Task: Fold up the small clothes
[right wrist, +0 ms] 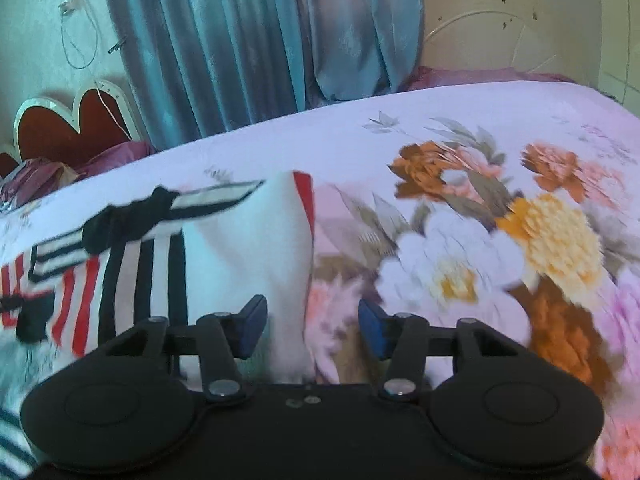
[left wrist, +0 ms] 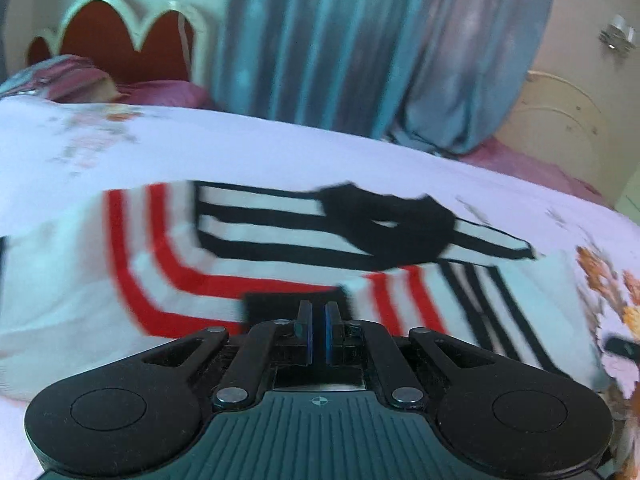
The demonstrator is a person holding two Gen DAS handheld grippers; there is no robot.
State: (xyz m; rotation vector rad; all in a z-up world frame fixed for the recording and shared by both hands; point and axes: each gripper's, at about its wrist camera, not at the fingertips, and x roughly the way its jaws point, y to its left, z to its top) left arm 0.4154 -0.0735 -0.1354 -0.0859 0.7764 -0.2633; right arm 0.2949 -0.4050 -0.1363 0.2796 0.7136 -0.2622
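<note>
A small white garment [left wrist: 132, 280] with red and black stripes and a black neck opening [left wrist: 384, 232] lies spread on the bed. My left gripper [left wrist: 319, 316] is shut, its blue pads almost together, with a black strip of the garment's edge [left wrist: 272, 306] pinched at its tips. In the right wrist view the same garment [right wrist: 240, 248] lies to the left. Its plain white side edge runs between the jaws of my right gripper [right wrist: 312, 322]. That gripper is open and its blue pads [right wrist: 251, 326] stand clear of the cloth.
The bed is covered with a flowered sheet [right wrist: 500, 220]. Blue curtains [left wrist: 340, 40] hang behind it. A red scalloped headboard [left wrist: 120, 32] and purple pillows [left wrist: 160, 92] are at the far left. A cream wall panel [right wrist: 512, 20] stands at the back right.
</note>
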